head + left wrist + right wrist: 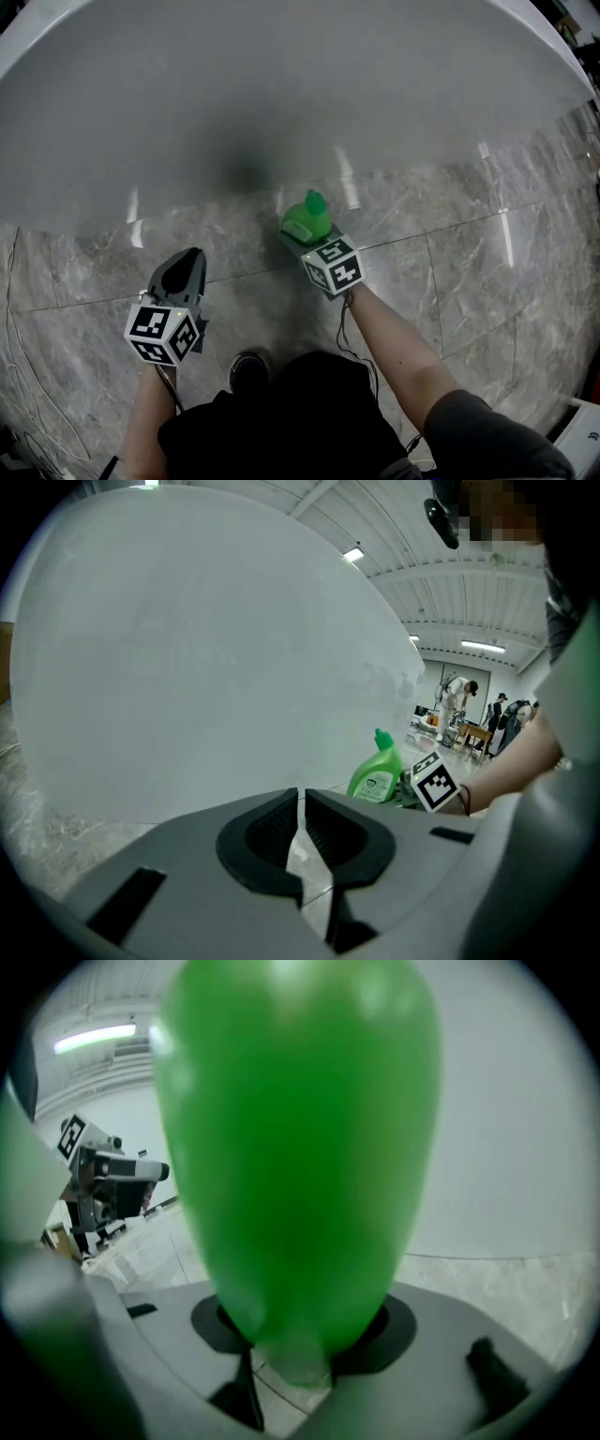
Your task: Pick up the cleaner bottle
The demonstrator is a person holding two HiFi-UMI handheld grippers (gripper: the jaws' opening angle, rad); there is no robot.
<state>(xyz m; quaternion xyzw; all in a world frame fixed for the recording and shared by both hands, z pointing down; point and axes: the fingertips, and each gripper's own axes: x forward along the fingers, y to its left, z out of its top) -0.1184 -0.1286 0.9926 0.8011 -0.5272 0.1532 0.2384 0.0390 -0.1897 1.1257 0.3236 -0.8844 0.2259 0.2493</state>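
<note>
Head view: R gripper (299,236) angled down, fingers clamped on cleaner bottle (306,218); L gripper (192,258) fingers together.

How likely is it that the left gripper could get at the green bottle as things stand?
Probably not usefully. The floor between the left gripper and the cleaner bottle looks bare, but the bottle sits in the jaws of the right gripper, seemingly pressed on it, and the left jaws are together.

The person wears a black top (309,412), a dark grey sleeve (487,436) on the right arm and a black shoe (248,368). The left grey plastic gripper (190,255) and the right grey plastic gripper (309,246) each carry a white cube with black square markers (161,335). A thin black cable (345,323) lies along the right forearm.
</note>
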